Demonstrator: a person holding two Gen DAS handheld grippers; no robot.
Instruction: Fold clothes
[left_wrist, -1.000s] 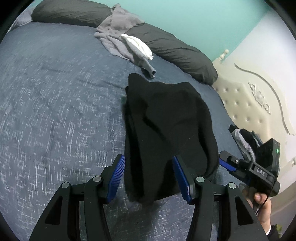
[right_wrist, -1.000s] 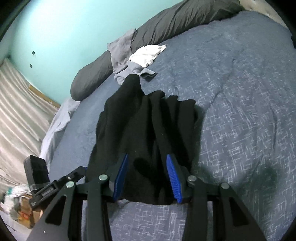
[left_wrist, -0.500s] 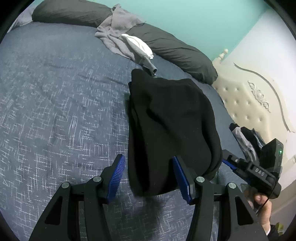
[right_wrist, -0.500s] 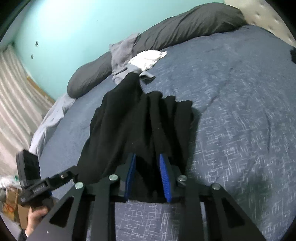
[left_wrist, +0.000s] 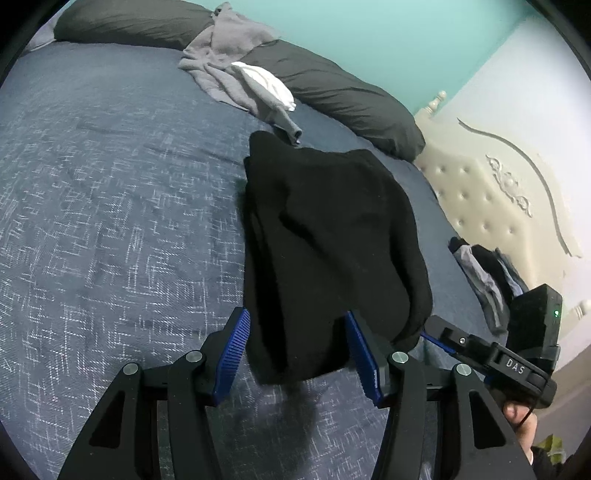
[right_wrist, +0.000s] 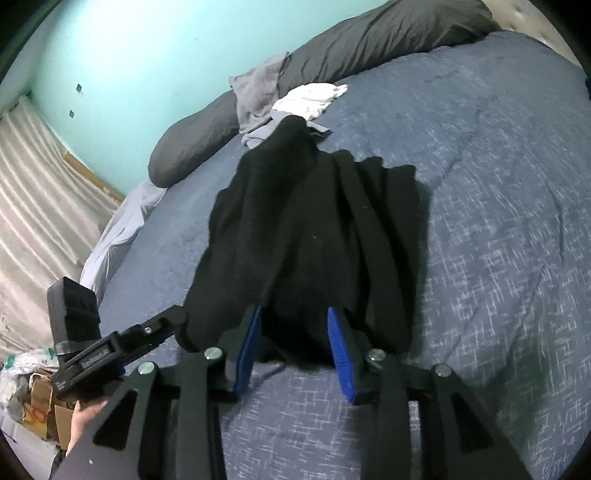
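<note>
We had the black garment (left_wrist: 325, 236) bunched lengthwise on the blue bedspread (left_wrist: 110, 221), its near end toward the edge of the bed where we stood and its far end pointing at the grey pillows (left_wrist: 332, 92) along the far edge. Our left tongs (left_wrist: 295, 350) were spread, the near hem sitting between the blue pads without getting squeezed. Our right tongs (right_wrist: 295, 339) were opening, black cloth between them too, pads not pressing it. Grey clothes (left_wrist: 229, 59) and a white piece (left_wrist: 269, 85) lay by the pillows, and more dark clothes (left_wrist: 484, 269) sat near the cream headboard (left_wrist: 498, 192).
</note>
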